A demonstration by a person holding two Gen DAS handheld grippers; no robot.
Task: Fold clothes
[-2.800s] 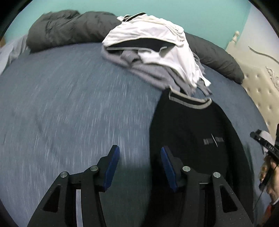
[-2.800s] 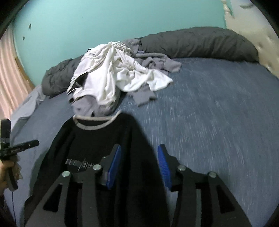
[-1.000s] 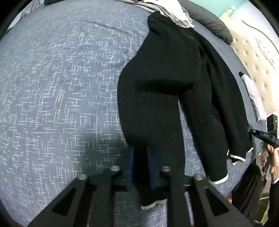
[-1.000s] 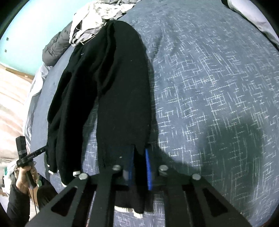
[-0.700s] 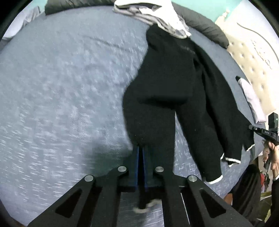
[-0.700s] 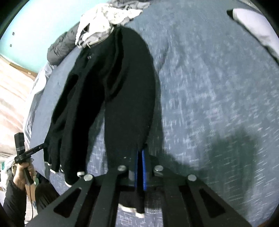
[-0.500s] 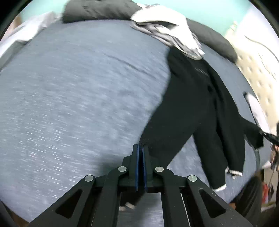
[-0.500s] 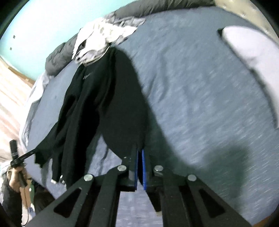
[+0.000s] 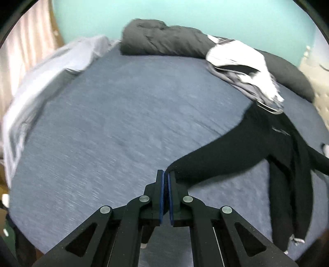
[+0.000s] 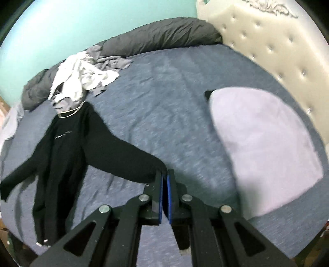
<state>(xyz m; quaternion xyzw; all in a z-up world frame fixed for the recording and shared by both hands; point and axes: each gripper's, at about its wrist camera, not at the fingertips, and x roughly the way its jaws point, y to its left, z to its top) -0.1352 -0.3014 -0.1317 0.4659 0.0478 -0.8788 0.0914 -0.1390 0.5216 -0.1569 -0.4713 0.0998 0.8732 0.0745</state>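
**Black sweater pinched at both sleeves**

The black sweater [image 9: 265,143] is seen spread on the blue bed [image 9: 123,123], its collar lying at the foot of the pile of clothes [image 9: 244,65]. In the left wrist view, the left claw [image 9: 165,180] is clenched on a sleeve, which is stretched away toward 2 o'clock. In the right wrist view, the right claw [image 10: 165,178] is clamped on the other sleeve, drawn out toward 10 o'clock where the sweater's [image 10: 70,143] body is laid. The blue pads [image 10: 168,197] are pressed almost together, with only a thin slit left between them. A pale pillow [image 10: 265,147] is found at 3 o'clock of the right claw, below the tufted headboard [image 10: 273,43]. A rolled grey duvet [image 10: 160,39] is laid along the far edge, against the turquoise wall [image 9: 185,12]. Much of the bedding is blurred.
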